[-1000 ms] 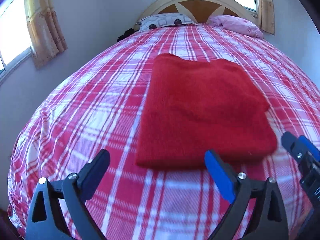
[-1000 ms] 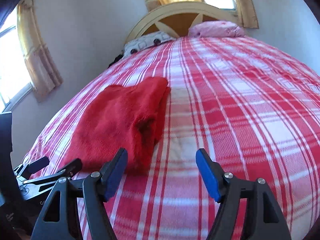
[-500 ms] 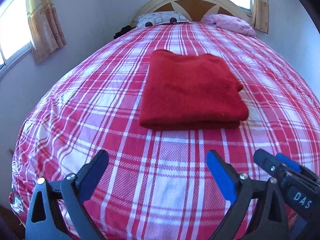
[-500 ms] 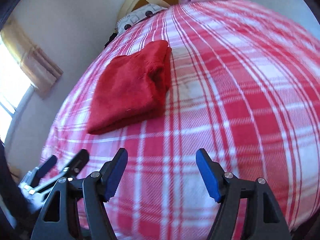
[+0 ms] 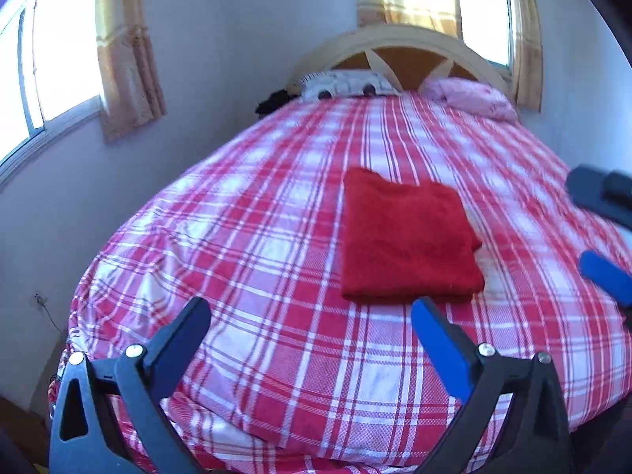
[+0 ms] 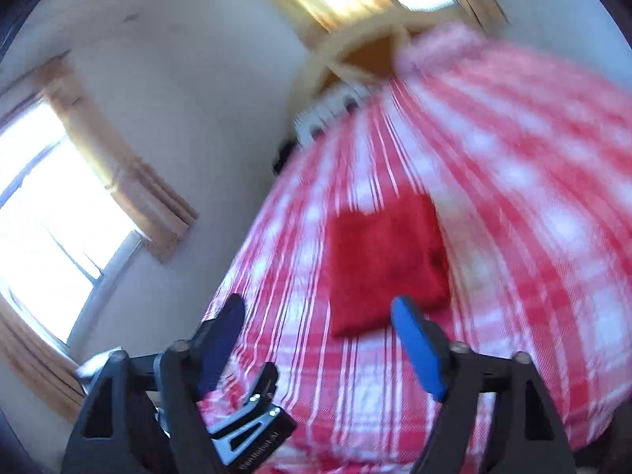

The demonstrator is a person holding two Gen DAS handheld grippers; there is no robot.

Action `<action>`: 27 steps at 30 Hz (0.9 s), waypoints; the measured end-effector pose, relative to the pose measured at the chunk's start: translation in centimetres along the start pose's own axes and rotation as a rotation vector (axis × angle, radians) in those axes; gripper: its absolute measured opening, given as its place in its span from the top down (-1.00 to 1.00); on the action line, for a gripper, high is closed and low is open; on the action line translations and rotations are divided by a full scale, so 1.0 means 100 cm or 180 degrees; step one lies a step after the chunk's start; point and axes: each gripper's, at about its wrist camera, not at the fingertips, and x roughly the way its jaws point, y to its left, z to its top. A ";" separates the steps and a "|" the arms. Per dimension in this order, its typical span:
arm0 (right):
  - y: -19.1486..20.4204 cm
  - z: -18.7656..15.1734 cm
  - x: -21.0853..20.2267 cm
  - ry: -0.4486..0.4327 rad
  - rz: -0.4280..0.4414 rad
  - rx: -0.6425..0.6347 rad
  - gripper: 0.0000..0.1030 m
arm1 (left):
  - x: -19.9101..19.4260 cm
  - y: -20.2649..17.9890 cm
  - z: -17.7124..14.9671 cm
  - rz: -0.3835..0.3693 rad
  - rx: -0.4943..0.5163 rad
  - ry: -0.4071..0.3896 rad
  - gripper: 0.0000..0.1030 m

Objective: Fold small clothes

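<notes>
A red garment (image 5: 407, 237) lies folded into a flat rectangle on the red and white plaid bedspread (image 5: 252, 237). It also shows, blurred, in the right wrist view (image 6: 383, 260). My left gripper (image 5: 310, 324) is open and empty, held back from the garment's near edge, above the foot of the bed. My right gripper (image 6: 316, 324) is open and empty, also short of the garment. The right gripper's fingers (image 5: 600, 276) show at the right edge of the left wrist view. The left gripper's body (image 6: 252, 426) shows low in the right wrist view.
A wooden headboard (image 5: 403, 55) with a patterned pillow (image 5: 343, 83) and a pink pillow (image 5: 470, 96) stands at the far end. Curtained windows (image 5: 51, 71) are on the left wall and behind the headboard. The bed's left edge (image 5: 102, 260) drops to the wall.
Both grippers have pulled back from the folded garment toward the foot of the bed and lifted. The right wrist view has tilted and blurred. The garment has stayed in place.
</notes>
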 end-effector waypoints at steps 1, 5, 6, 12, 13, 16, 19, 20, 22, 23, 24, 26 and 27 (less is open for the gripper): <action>0.006 -0.004 -0.008 -0.0138 -0.0038 -0.0135 -0.63 | -0.003 0.002 0.001 0.0019 0.0002 -0.0035 -1.00; 0.010 -0.017 -0.036 -0.0700 -0.0320 -0.0447 -0.64 | -0.018 0.005 0.004 0.0140 -0.0059 -0.0201 -1.00; 0.007 -0.019 -0.041 -0.0801 -0.0418 -0.0488 -0.64 | -0.021 0.004 0.005 0.0117 -0.0083 -0.0235 -1.00; -0.005 -0.030 -0.062 -0.1301 -0.0965 -0.0865 -0.64 | -0.032 -0.001 -0.001 0.0072 -0.0187 -0.0472 -1.00; -0.004 -0.033 -0.063 -0.1341 -0.1010 -0.0942 -0.64 | -0.034 -0.005 -0.002 0.0065 -0.0173 -0.0497 -1.00; -0.002 -0.038 -0.061 -0.1339 -0.1017 -0.1143 -0.64 | -0.041 -0.011 -0.004 0.0039 -0.0134 -0.0603 -1.00; 0.000 -0.042 -0.059 -0.1293 -0.0954 -0.1213 -0.64 | -0.051 -0.017 -0.005 0.0090 -0.0072 -0.0726 -1.00; 0.000 -0.042 -0.059 -0.1278 -0.0958 -0.1226 -0.64 | -0.054 -0.019 -0.005 0.0103 -0.0059 -0.0746 -1.00; -0.002 -0.041 -0.056 -0.1259 -0.0968 -0.1233 -0.64 | -0.058 -0.020 -0.005 0.0102 -0.0054 -0.0783 -1.00; -0.002 -0.040 -0.056 -0.1251 -0.0966 -0.1228 -0.64 | -0.060 -0.020 -0.005 0.0096 -0.0060 -0.0802 -1.00; -0.003 -0.040 -0.056 -0.1253 -0.0964 -0.1221 -0.64 | -0.062 -0.020 -0.005 0.0098 -0.0063 -0.0817 -1.00; -0.005 -0.041 -0.056 -0.1244 -0.0955 -0.1198 -0.64 | -0.064 -0.021 -0.005 0.0126 -0.0059 -0.0835 -1.00; -0.006 -0.041 -0.056 -0.1239 -0.0954 -0.1186 -0.64 | -0.064 -0.021 -0.005 0.0141 -0.0062 -0.0832 -1.00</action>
